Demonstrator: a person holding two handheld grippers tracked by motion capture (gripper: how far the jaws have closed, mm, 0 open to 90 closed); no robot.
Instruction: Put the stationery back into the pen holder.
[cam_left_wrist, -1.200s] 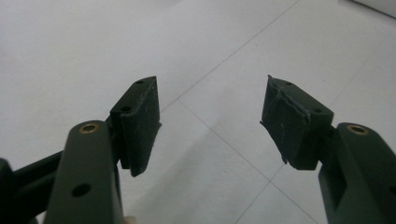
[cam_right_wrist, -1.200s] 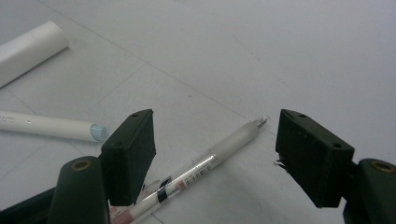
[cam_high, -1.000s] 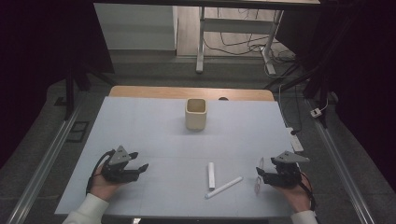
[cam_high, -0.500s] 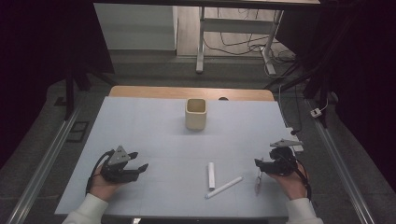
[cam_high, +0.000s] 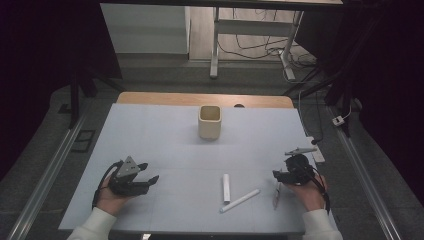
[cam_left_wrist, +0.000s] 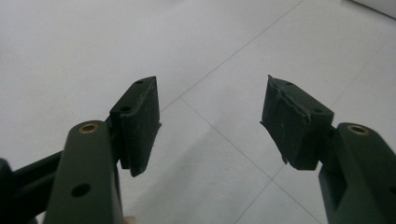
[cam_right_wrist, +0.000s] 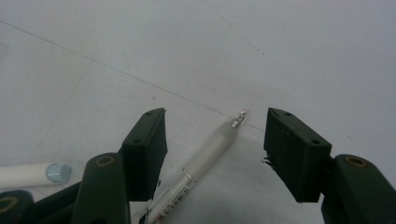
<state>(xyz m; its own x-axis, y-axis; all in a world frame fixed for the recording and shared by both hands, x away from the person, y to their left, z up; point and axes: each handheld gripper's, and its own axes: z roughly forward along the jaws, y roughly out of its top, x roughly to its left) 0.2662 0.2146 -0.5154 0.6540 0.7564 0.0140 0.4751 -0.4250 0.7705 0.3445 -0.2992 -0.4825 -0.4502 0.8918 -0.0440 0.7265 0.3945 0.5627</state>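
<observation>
A frosted clear pen (cam_right_wrist: 210, 149) lies on the white table, its metal tip pointing away, between the jaws of my right gripper (cam_right_wrist: 215, 122). The jaws have just been closing, but the pads stand clear of the pen on both sides. From above, this pen (cam_high: 276, 194) lies near the front right, just below the right gripper (cam_high: 278, 175). My left gripper (cam_high: 149, 172) rests at the front left, open. Between its pads (cam_left_wrist: 140, 116) there is only bare table.
A short white marker (cam_high: 226, 187) and a longer white pen (cam_high: 240, 200) lie left of the clear pen. The marker's capped end (cam_right_wrist: 57, 172) is beside the right gripper's left jaw. A beige square cup (cam_high: 209, 121) stands upright at the table's (cam_high: 150, 135) far middle.
My right hand has moved a little away from the table's front edge, bringing its gripper over the clear pen. The left hand has stayed where it was.
</observation>
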